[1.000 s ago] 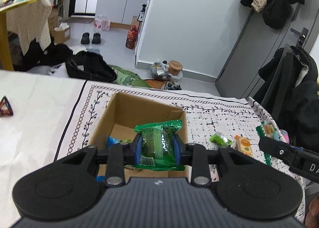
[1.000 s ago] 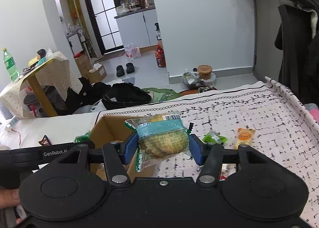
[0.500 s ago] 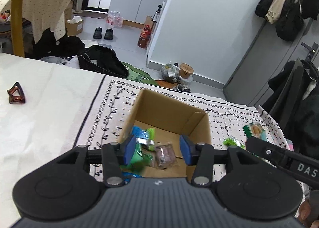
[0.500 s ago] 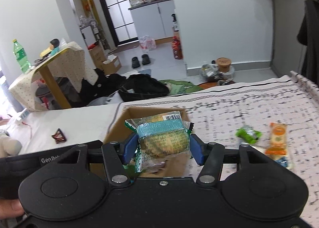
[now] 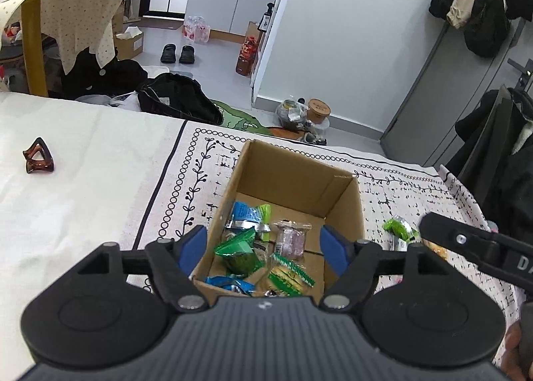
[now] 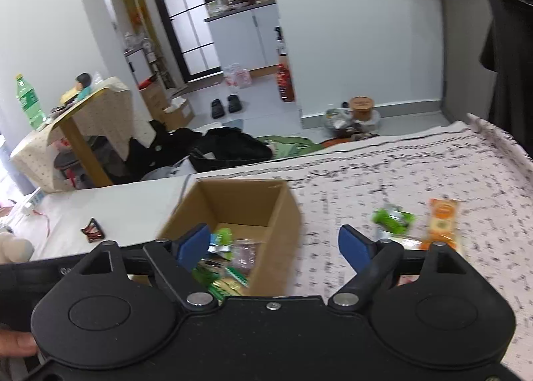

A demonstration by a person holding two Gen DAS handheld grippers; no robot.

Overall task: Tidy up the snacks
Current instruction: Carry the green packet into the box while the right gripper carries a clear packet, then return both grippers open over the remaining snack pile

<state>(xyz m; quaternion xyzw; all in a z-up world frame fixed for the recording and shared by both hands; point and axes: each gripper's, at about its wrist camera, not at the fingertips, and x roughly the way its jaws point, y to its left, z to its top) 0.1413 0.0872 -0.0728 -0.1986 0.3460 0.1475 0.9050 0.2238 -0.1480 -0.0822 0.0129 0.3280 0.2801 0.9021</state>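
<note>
Both my jaws just spread wide, empty, left gripper [image 5: 263, 249] and right gripper [image 6: 273, 246] over cardboard box [image 5: 296, 177], snack packets [image 5: 266, 247] inside, near ones cut off by my body, right view blurred.

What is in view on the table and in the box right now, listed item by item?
cardboard box: one, brown, open, on the patterned cloth
wrapped snacks: several, green, blue and clear, inside the box
green snack: one, on the cloth right of the box
orange snack: one, right of the green one
hair claw: one, brown, on the white cloth, left
left gripper: open, empty, over the box
right gripper: open, empty
</note>
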